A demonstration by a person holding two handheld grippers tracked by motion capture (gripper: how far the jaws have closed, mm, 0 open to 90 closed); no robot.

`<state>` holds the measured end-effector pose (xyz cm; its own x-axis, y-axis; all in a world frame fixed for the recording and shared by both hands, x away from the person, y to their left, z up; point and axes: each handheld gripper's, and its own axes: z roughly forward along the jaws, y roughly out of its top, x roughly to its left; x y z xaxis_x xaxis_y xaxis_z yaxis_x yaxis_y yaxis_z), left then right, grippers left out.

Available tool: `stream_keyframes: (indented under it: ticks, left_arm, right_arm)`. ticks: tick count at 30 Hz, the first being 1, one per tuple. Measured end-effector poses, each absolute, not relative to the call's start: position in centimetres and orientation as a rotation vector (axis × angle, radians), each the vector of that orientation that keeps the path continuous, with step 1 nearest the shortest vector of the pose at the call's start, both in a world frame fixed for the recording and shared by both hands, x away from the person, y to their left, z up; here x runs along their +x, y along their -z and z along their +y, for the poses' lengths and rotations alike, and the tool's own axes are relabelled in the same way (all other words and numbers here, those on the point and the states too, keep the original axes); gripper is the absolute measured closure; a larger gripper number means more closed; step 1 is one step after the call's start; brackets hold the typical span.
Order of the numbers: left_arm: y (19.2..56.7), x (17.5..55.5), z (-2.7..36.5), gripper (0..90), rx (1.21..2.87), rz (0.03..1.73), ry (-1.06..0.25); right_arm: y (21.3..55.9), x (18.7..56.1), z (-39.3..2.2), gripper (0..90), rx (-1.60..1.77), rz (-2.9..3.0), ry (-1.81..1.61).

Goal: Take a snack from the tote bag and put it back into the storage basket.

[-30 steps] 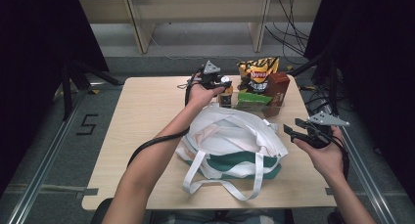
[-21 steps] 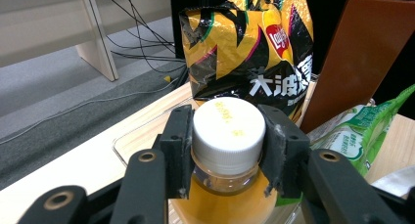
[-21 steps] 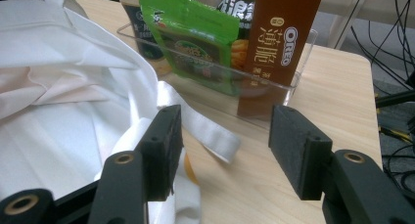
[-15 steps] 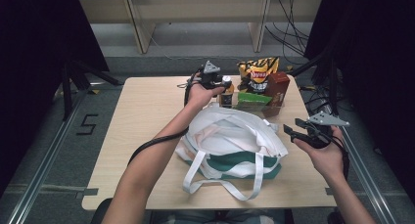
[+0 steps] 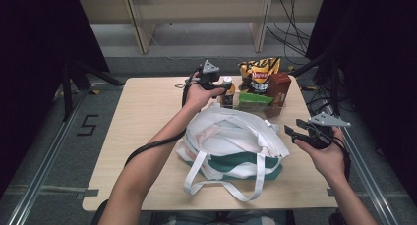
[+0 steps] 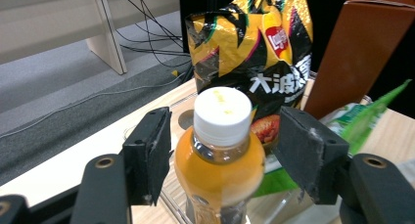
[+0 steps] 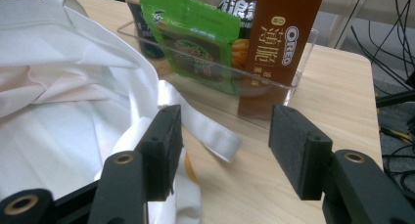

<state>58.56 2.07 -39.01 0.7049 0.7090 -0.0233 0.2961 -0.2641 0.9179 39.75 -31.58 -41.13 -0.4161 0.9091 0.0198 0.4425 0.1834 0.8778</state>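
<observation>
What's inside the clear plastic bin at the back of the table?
The clear bin holds an orange drink bottle, a chip bag, a green packet and a brown cookie box. Their bottoms are partly covered.

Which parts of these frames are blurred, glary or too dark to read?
High view: surroundings beyond the table fall into black. Left gripper view: the orange bottle sits soft between open jaws, chip bag glossy with glare. Right gripper view: the near jaws blur, the Oreo box is sharp.
</observation>
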Motion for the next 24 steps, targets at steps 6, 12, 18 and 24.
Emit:
stream_keyframes:
  ticks: [6,12,18,24]
  left_arm:
    - [38.0,57.4,2.9,36.5,1.853,0.782,-0.488]
    - [37.4,55.9,4.1,36.1,1.864,0.778,-0.496]
    - [37.1,54.4,5.2,35.9,1.867,0.749,-0.502]
    - [37.0,52.8,6.5,35.9,1.857,0.721,-0.508]
  right_arm:
    - [41.0,39.8,-31.7,46.9,1.257,1.956,-1.165]
    - [41.0,39.8,-31.8,46.9,1.249,1.953,-1.159]
    - [41.1,39.8,-31.6,46.9,1.259,1.953,-1.178]
    - [41.1,39.8,-31.5,46.9,1.264,1.935,-1.172]
